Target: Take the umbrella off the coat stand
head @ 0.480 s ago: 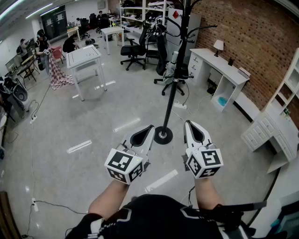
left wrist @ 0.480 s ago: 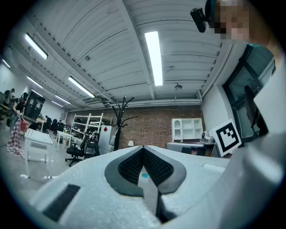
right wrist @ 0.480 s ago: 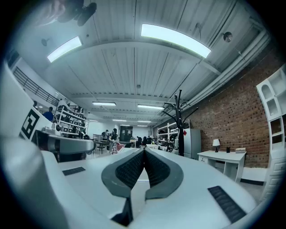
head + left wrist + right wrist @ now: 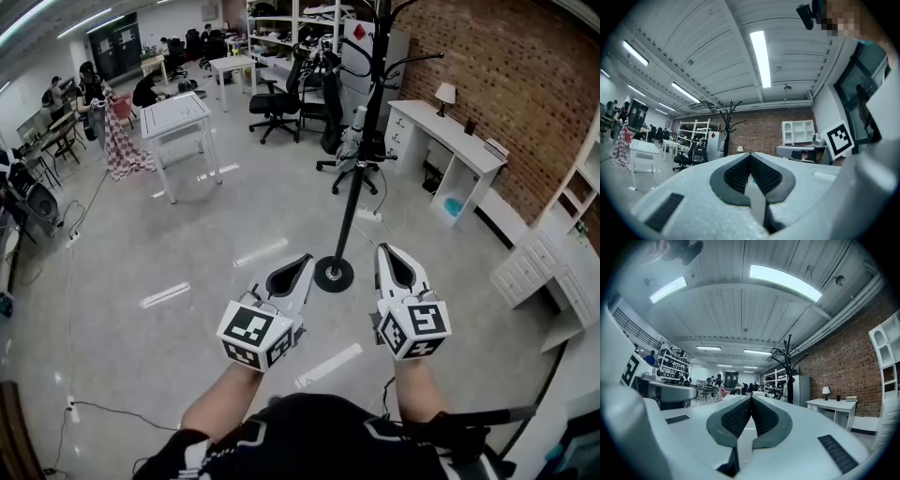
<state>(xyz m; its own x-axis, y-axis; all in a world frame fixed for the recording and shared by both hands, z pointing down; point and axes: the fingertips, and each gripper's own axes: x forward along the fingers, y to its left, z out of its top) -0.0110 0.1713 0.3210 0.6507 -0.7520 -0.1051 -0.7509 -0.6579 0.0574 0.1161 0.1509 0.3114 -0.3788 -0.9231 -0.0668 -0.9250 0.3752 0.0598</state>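
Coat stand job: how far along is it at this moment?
Done: nothing visible yet. In hand: left gripper and right gripper sit low, jaws together on nothing, apart from the coat stand ahead. Remaining: reach the stand, find and grip the umbrella, which I cannot make out here, and lift it off.

No text, number or brand can be read in any view.

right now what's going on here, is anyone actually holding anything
A person faces the black coat stand with a gripper in each hand. The left gripper and right gripper are both shut and empty, held low in front of the stand and touching nothing. A pale thing hanging partway up the pole may be the umbrella, but it is too small to tell.
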